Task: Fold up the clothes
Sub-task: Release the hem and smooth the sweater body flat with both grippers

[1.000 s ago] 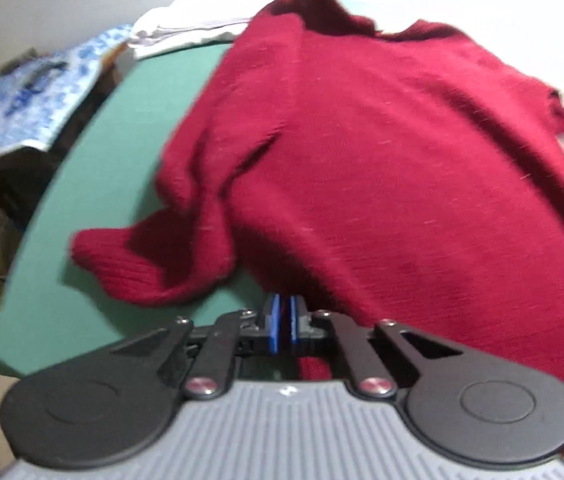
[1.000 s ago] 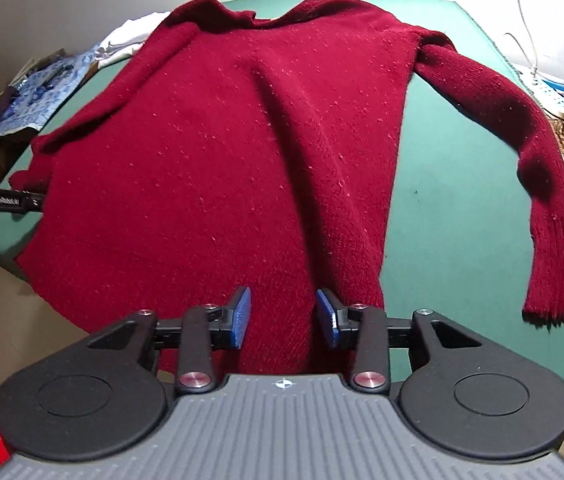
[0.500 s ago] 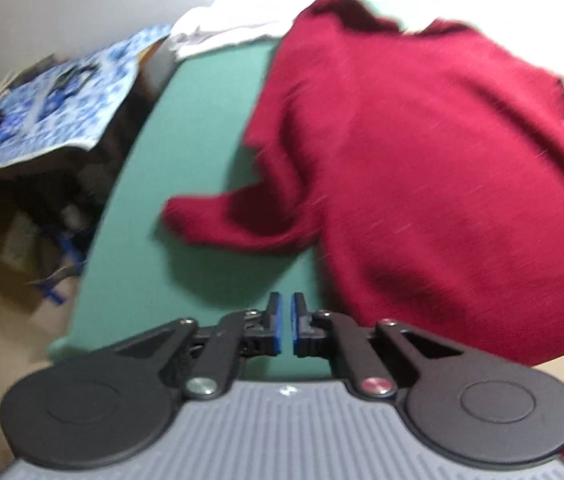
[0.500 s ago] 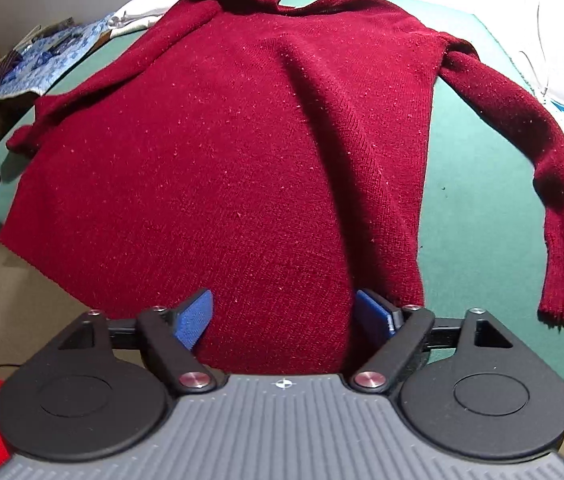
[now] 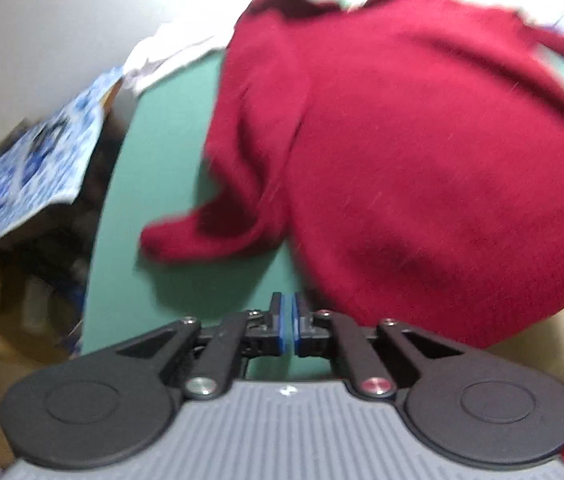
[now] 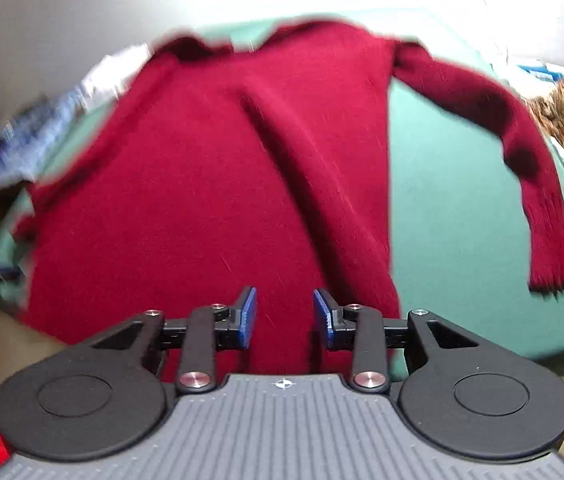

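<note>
Green table (image 6: 453,208) — sweater (image 6: 218,184) lengthwise, collar away

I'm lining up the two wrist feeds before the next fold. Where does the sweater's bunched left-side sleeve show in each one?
Left wrist view: the bunched sleeve lies left of centre on the green table, just beyond the left gripper.
Right wrist view: only its cuff end shows at the far left edge, blurred.
Shared landmark: the white cloth at the table's far left corner, next to the sweater's collar.
</note>
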`<state>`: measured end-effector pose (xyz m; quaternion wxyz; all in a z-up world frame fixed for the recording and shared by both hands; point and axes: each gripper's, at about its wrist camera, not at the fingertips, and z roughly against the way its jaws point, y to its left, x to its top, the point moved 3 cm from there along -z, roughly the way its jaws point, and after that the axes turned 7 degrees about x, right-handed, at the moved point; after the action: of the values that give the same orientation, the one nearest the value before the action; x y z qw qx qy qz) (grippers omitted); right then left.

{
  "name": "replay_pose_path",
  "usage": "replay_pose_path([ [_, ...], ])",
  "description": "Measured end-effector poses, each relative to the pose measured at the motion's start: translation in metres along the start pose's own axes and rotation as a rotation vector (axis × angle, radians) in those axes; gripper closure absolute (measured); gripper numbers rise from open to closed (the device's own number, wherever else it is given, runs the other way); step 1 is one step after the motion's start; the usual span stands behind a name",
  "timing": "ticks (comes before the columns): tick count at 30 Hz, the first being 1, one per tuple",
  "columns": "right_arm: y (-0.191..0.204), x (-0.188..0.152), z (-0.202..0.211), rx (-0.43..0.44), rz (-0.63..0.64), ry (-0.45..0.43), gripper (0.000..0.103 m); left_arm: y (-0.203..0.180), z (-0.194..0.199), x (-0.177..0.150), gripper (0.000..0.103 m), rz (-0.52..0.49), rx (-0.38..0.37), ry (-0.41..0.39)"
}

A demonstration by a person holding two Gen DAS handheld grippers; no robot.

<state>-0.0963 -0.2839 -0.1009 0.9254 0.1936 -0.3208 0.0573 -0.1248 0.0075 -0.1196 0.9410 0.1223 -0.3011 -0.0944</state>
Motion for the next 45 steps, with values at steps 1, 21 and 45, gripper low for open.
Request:
replay_pose_path([
  [1,0.003,0.004,-0.003,-0.002,-0.007,-0.002,0.062,-0.004,0.006,0.008,0.096,0.007,-0.039,-0.041],
  [21,0.018,0.051,-0.029,-0.152,0.003,-0.06,0.053,-0.003,0.01,0.043,0.066,-0.091,-0.177,-0.168],
  [45,-0.203,0.243,-0.165,-0.389,0.052,-0.106,0.097,-0.036,-0.064,0.083,0.038,0.067,-0.046,0.102],
])
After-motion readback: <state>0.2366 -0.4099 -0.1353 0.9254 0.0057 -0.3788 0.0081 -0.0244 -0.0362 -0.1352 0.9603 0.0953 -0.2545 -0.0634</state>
